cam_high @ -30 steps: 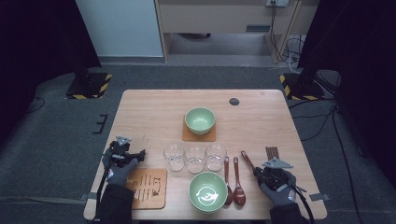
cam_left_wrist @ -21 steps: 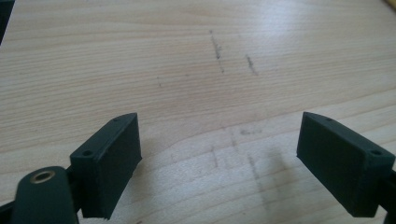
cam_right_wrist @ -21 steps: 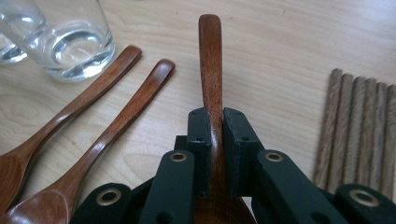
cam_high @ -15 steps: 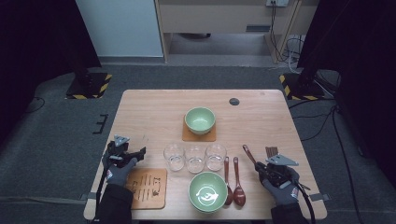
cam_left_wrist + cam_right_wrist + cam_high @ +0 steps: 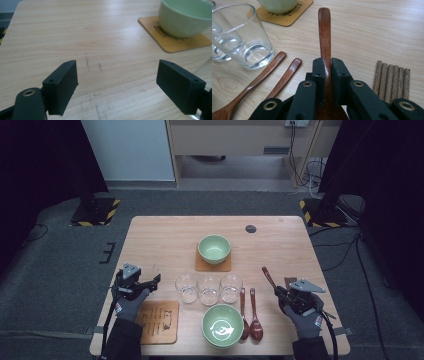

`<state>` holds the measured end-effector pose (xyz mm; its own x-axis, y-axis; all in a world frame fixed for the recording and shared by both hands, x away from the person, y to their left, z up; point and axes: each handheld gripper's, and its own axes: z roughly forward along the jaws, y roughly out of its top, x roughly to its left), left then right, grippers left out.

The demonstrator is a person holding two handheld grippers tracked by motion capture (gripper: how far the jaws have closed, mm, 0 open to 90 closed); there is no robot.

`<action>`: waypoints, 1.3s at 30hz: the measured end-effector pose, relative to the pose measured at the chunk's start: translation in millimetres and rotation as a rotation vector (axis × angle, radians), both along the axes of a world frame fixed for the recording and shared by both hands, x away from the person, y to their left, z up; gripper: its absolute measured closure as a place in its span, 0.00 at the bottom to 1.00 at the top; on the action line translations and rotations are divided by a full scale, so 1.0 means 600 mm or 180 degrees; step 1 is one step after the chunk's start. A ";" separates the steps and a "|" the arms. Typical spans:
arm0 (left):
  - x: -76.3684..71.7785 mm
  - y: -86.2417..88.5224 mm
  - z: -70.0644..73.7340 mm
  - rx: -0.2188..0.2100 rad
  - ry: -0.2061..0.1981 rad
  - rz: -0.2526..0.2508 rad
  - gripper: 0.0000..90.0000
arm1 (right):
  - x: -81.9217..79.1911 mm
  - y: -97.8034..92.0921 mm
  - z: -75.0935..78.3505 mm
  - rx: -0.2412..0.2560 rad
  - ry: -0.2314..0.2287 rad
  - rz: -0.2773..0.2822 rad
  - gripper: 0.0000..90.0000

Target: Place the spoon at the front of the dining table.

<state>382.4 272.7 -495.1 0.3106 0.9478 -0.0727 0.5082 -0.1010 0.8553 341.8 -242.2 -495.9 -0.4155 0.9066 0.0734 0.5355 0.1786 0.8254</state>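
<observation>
The right claw (image 5: 326, 65) is clamped tight on the handle of a dark wooden spoon (image 5: 325, 32), which juts forward and up from between its jaws, above the bench (image 5: 165, 237) near its right edge. Two more spoons (image 5: 250, 312) lie to its left, next to three glasses (image 5: 209, 289) and a green bowl (image 5: 222, 325), with a bundle of brown sticks (image 5: 391, 79) lying just to its right. The left claw (image 5: 117, 86) gapes wide over bare wood and holds nothing, near a printed wooden coaster (image 5: 159, 321); farther off another green bowl (image 5: 214, 248) sits on its own coaster.
</observation>
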 end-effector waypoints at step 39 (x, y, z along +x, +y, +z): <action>-0.044 -0.129 0.083 -0.0345 -0.0519 -0.0813 0.20 | 0.002 0.005 0.051 0.0185 -0.0325 0.0052 0.91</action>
